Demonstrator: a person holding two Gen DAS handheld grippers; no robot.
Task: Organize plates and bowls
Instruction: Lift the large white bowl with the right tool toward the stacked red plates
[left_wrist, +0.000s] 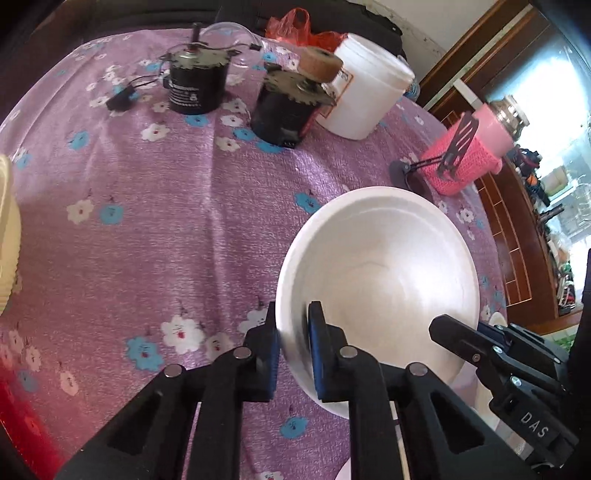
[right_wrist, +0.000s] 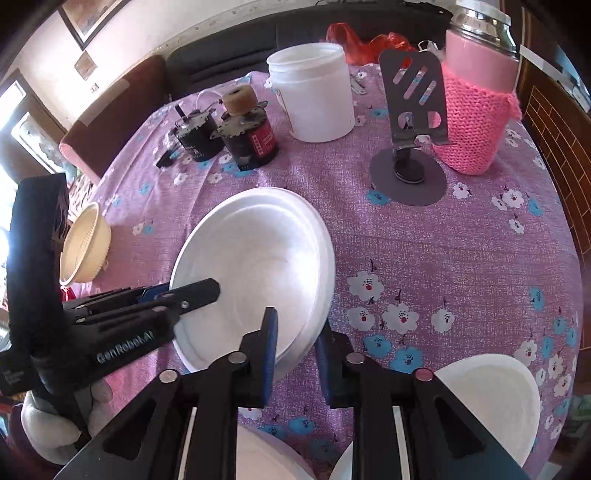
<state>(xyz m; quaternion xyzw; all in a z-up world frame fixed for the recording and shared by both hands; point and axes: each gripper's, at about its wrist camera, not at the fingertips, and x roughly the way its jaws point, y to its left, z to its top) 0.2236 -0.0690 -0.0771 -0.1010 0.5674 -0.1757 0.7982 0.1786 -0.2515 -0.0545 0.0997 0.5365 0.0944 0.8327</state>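
Left wrist view: left gripper (left_wrist: 293, 347) straddles the near rim of a white plate (left_wrist: 380, 273), one blue pad (left_wrist: 271, 354) outside, the other inside; jaws narrow and apparently clamped on the rim, contact blurred. Plate sits over the purple floral cloth (left_wrist: 155, 229); whether lifted or resting, cannot tell. Right gripper (left_wrist: 458, 343) reaches in over the plate's right edge. Two motors (left_wrist: 195, 85), a white tub (left_wrist: 365, 88) and a pink flask (left_wrist: 469, 155) stand far back. Right wrist view: right gripper (right_wrist: 295, 350) is half open around the plate's (right_wrist: 255, 258) near edge, pads either side, not yet pinching. A second rim shows under the plate, so likely a stack of two. Cream bowl (right_wrist: 86, 243) lies left, another white plate (right_wrist: 495, 402) lower right, phone stand (right_wrist: 410, 122) behind. Judgement: foam-like plates, very light, soft, easily dented; grip at the rim, gently, with both grippers opposite each other.
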